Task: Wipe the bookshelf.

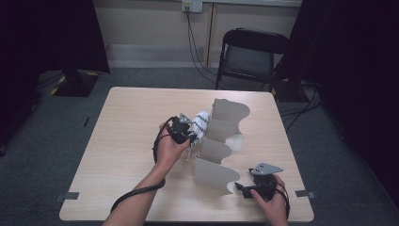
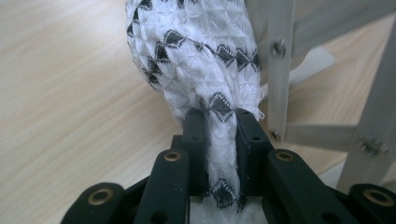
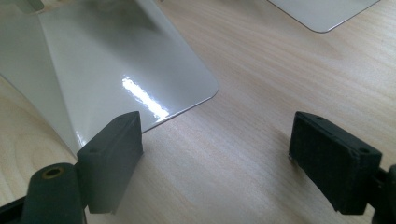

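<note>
Left gripper [image 2: 219,126] fingers pinched the sock [image 2: 201,56] beside the rack [image 1: 221,141]; right gripper [image 3: 215,154] gaped, empty. Sock looked soft, light, floppy: grip a bunched end.

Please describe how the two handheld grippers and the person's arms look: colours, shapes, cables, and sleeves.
Both the left gripper and the right gripper are black, with blocky rectangular jaws on linkages with brass-coloured pivots. Each carries a grey three-cornered plate on top. A black cable trails along the left forearm. No sleeves are visible.

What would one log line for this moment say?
left gripper: shut on patterned cloth | cloth: beside grey rack | right gripper: open, empty, near rack base
</note>
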The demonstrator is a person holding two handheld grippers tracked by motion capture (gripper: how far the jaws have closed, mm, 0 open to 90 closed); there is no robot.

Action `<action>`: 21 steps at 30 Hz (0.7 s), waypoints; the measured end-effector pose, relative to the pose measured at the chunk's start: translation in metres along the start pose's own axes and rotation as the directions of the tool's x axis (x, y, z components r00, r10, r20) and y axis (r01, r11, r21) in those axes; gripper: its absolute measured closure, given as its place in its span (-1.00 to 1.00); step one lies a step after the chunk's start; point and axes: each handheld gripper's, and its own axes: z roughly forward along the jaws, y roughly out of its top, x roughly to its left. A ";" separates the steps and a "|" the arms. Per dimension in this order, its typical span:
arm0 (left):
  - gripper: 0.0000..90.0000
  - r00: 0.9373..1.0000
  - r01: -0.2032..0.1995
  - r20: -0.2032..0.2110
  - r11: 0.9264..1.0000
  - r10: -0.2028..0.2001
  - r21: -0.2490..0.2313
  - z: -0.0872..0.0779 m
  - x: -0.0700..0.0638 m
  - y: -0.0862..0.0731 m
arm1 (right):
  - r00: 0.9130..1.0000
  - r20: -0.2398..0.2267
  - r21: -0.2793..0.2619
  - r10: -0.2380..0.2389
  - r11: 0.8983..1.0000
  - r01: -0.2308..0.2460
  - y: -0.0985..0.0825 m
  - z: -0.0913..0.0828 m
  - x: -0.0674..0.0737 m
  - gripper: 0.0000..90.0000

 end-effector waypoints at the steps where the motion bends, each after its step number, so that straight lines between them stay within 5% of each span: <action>1: 0.70 1.000 -0.009 -0.001 1.000 0.009 0.013 0.001 0.001 -0.002 | 1.000 0.000 0.000 0.000 1.000 0.000 0.000 0.000 0.000 -0.64; 12: 0.70 0.999 0.031 -0.011 0.997 -0.031 0.072 0.014 0.006 -0.029 | 1.000 0.000 0.000 0.000 1.000 0.000 0.000 0.000 0.000 -0.64; 21: 0.70 1.000 0.016 -0.024 0.999 -0.015 0.040 0.011 0.005 -0.014 | 1.000 0.000 0.000 -0.001 1.000 0.001 0.000 0.000 0.000 -0.63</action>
